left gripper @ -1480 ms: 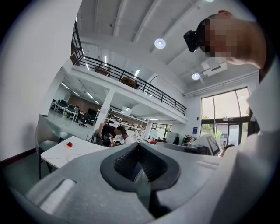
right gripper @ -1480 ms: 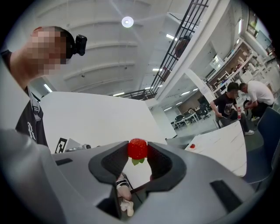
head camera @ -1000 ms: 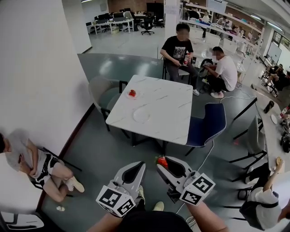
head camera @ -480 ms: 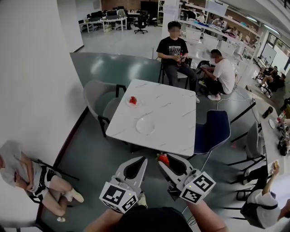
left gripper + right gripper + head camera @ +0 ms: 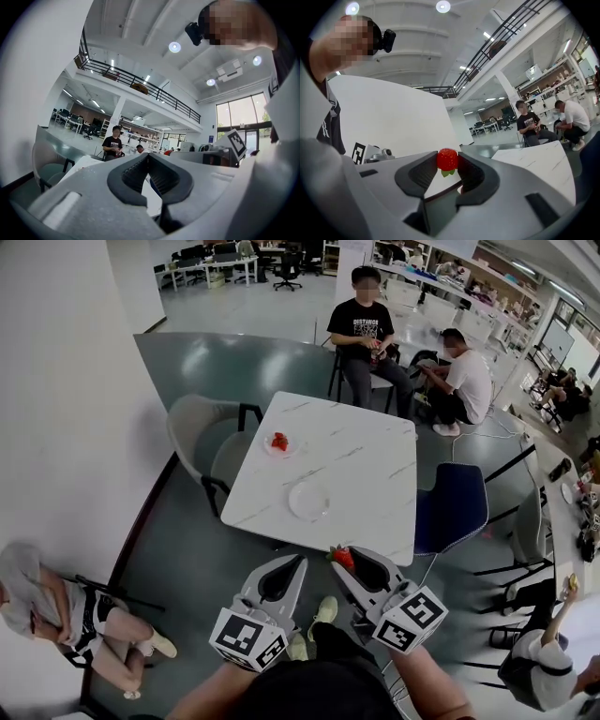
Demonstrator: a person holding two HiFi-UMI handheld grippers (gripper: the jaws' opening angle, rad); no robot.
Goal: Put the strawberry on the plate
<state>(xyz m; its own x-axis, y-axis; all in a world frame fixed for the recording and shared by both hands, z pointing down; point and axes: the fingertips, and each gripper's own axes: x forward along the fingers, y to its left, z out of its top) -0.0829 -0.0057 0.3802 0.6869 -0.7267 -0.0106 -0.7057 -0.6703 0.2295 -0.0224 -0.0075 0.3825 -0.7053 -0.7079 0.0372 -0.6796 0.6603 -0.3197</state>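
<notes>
A red strawberry (image 5: pixel 343 558) (image 5: pixel 447 159) sits between the tips of my right gripper (image 5: pixel 342 559) (image 5: pixel 448 160), whose jaws are shut on it, just short of the near edge of the white marble table (image 5: pixel 366 474). An empty clear plate (image 5: pixel 308 500) lies on the table's near half. Farther back on the left, a smaller plate (image 5: pixel 278 444) carries another strawberry (image 5: pixel 279 440). My left gripper (image 5: pixel 300 562) (image 5: pixel 148 156) is beside the right one, its jaw tips touching with nothing between them.
A blue chair (image 5: pixel 450 507) stands at the table's right and grey chairs (image 5: pixel 202 432) at its left. Two people (image 5: pixel 367 329) sit beyond the far side. Another person (image 5: pixel 56 606) sits on the floor by the white wall at the left.
Both grippers have moved forward, and the table now lies closer, its near edge just ahead of their tips. The strawberry stays in the right gripper's jaws.
</notes>
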